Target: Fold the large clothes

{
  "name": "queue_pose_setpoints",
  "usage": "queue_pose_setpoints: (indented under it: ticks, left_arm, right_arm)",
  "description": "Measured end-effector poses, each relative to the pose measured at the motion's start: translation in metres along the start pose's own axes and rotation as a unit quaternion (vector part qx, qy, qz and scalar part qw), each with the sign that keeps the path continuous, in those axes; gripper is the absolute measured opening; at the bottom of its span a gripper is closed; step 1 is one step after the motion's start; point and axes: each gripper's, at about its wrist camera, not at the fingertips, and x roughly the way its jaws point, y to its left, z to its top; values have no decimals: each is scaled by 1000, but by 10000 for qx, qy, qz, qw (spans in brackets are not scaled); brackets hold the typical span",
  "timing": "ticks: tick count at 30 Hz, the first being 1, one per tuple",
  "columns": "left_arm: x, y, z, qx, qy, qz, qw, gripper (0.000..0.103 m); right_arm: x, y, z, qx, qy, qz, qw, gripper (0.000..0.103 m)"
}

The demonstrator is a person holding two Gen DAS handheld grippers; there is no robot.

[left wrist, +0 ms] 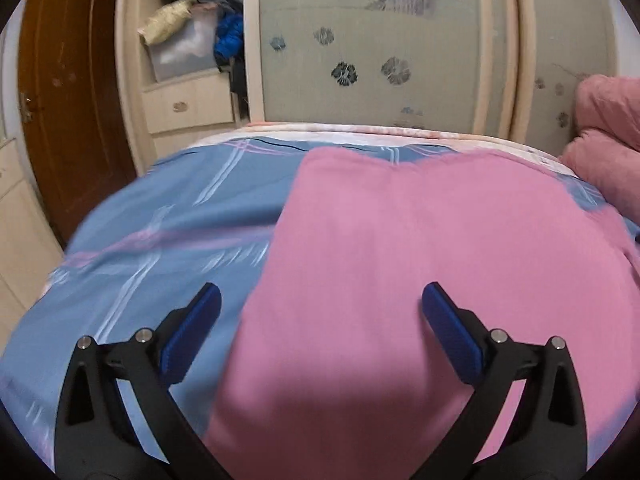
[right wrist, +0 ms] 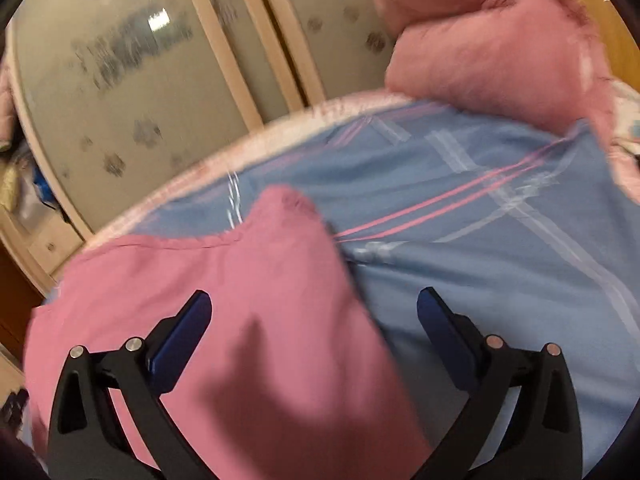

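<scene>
Midway at best, a pink garment [left wrist: 384,280] lies spread on a bed covered by a blue sheet [left wrist: 160,240] crossed with pale and pink stripes, as a person works to fold it with two hand-held tools. Seen from the left wrist camera, the left gripper [left wrist: 320,312] hangs above the cloth with its blue-padded fingers [left wrist: 200,320] wide apart and nothing between them; the garment's left border runs just beneath it, with bare sheet beyond. Seen from the right wrist camera, the right gripper [right wrist: 314,312] is likewise spread wide and empty, poised over the garment's right border where pink cloth [right wrist: 224,320] gives way to blue sheet [right wrist: 500,260]. The far end of the garment shows a stitched hem and a raised, rounded corner, reaching toward the far edge of the bed without touching it. The cloth looks smooth and doubled rather than bunched, which suggests that at least one fold has been laid, though motion blur leaves the layers uncertain. Judging by how much of the bed it covers, further folds remain before the piece is compact. A fluffy pink blanket [right wrist: 500,48] is heaped at the bed's far right corner, apart from the work. Behind the bed stands a wardrobe [left wrist: 380,40] with patterned sliding doors.
</scene>
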Motion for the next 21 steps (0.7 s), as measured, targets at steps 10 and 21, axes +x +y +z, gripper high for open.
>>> queue_pose_setpoints:
  ticks: [10, 21]
  left_arm:
    - [-246, -16, -103, -455, -534, -382, 9968, 101]
    - [-316, -50, -129, -213, -469, -116, 9986, 101]
  right_arm:
    - [-226, 4, -111, -972, 483, 149, 9940, 102]
    - [-354, 42, -158, -1838, -628, -117, 9809, 102]
